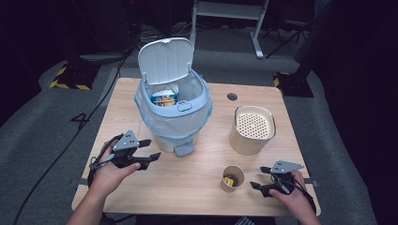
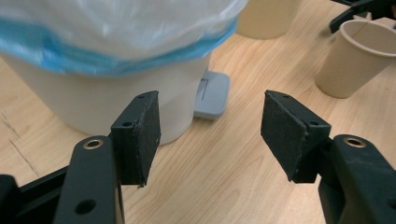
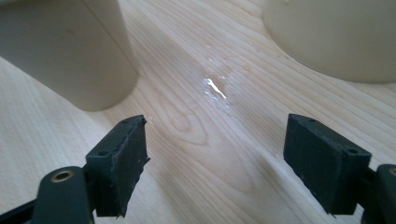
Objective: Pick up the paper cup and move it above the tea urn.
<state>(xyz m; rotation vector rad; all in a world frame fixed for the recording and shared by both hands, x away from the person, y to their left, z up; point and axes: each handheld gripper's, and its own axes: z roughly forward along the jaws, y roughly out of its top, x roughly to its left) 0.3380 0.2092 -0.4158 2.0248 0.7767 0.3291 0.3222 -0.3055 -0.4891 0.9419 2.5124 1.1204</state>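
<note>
The small paper cup [image 1: 233,178] stands low in the middle of the high view, on the wooden worktop [image 1: 197,187]. It is tan and upright, with something yellow inside, likely trash for the bin. The right claw [image 1: 261,178] sits just to its right, low in the frame. Its jaws are wide apart with nothing between them, so the cup stands free. Above the cup is a tall tan pot [image 1: 252,130] with a holed top. The big bin [image 1: 174,110] stands in the upper middle, lid up, with a blue-edged bag and a box inside. The left claw [image 1: 152,149] waits just left of the bin's grey pedal [image 1: 184,149], jaws wide and empty, maybe ready to press it.
</note>
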